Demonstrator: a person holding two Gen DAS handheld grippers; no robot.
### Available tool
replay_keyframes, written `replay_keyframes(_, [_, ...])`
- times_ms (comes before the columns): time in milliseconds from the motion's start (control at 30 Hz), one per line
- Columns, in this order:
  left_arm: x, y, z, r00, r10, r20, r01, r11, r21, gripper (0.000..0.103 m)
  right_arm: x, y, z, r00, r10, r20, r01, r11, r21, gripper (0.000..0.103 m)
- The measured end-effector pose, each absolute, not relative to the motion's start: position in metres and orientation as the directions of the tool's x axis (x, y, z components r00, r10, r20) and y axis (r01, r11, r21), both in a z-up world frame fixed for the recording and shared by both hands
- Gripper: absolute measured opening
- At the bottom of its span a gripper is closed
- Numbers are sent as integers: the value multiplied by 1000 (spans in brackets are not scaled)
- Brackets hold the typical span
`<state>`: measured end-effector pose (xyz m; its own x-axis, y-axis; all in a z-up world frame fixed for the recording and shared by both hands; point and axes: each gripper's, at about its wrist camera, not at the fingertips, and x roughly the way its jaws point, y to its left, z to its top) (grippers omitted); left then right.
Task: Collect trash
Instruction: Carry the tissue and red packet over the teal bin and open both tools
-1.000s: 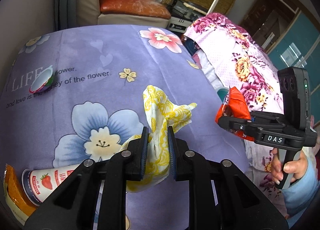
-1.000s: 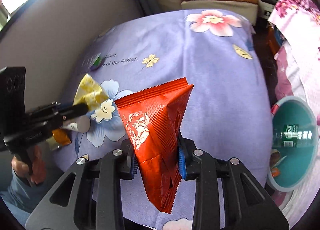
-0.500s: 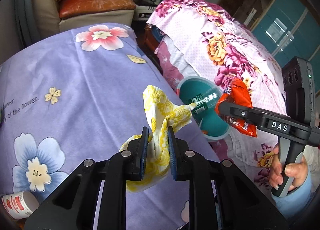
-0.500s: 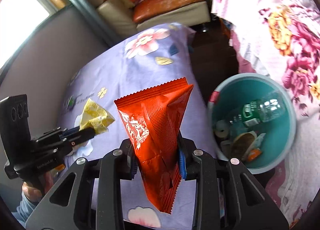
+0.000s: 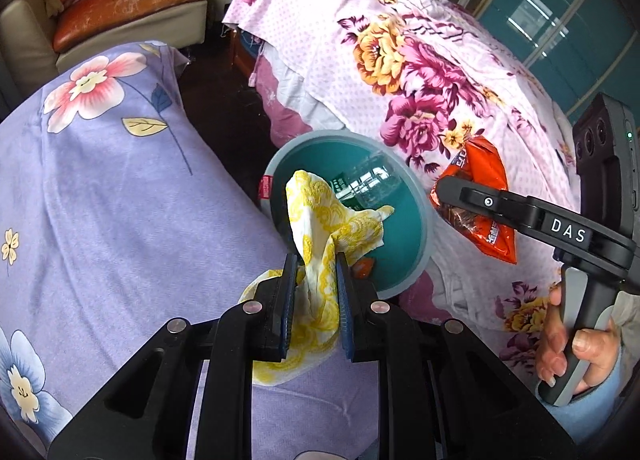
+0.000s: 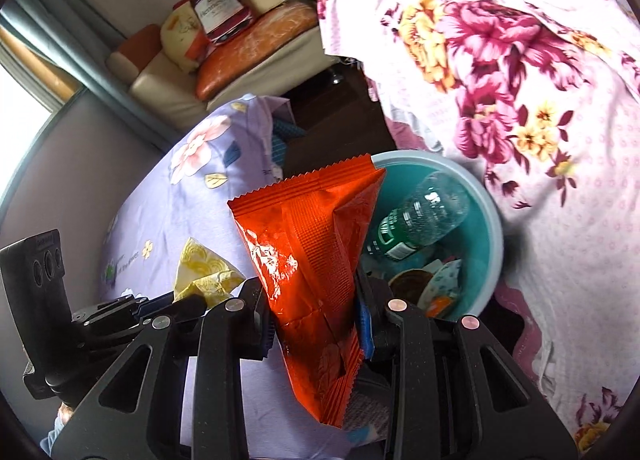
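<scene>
Change: both tongs swung off the purple floral tabletop toward the teal bin; a second ago the bin was out of the left view and only at the right view's edge.
Left wrist view / left tongs [image 5: 316, 272]: clenched on yellow patterned napkin [image 5: 324, 220], napkin tip in front of the teal bin [image 5: 416, 196] opening.
Left wrist view / right tongs [image 5: 444, 184]: gripping the red snack wrapper [image 5: 480, 196], just right of the bin rim, over the pink floral bedspread [image 5: 420, 60]; hand [image 5: 572, 348] on its handle.
Left wrist view / tabletop [image 5: 100, 200]: purple flowered cloth, left of the bin.
Right wrist view / right tongs [image 6: 316, 320]: clamped on red snack wrapper [image 6: 308, 260], upright, overlapping bin's left rim.
Right wrist view / bin [image 6: 494, 228]: holds clear plastic bottle [image 6: 420, 220] and other scraps.
Right wrist view / left tongs [image 6: 200, 300]: lower left, napkin [image 6: 204, 272] pinched, over tabletop [image 6: 180, 188].
</scene>
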<state>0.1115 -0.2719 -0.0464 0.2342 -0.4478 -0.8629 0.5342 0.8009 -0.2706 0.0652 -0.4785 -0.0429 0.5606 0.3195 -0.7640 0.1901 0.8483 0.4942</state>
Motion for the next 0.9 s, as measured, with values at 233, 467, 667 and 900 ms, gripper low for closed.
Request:
replay_keyframes(233, [121,-313,-64,191,-432,-882,564,783,-261,20,63,-505,-50,565,298,-770,232,838,495,31])
replay_keyframes(467, [127,-338,-76,165,-434,-885,569,776,-274,63,61,-524,-54,561,268,-783,273,833,481,32])
replay_keyframes(667, [129,-339,-73,200,-439,-876,564,783,-264,88,65,-528,-61,549,265,-793,287,831,476,32])
replay_keyframes(900, [133,-321,-78,201,-432,-879,528,804,-274,89,72,-523,-65,532,260,-806,289,839,461,32])
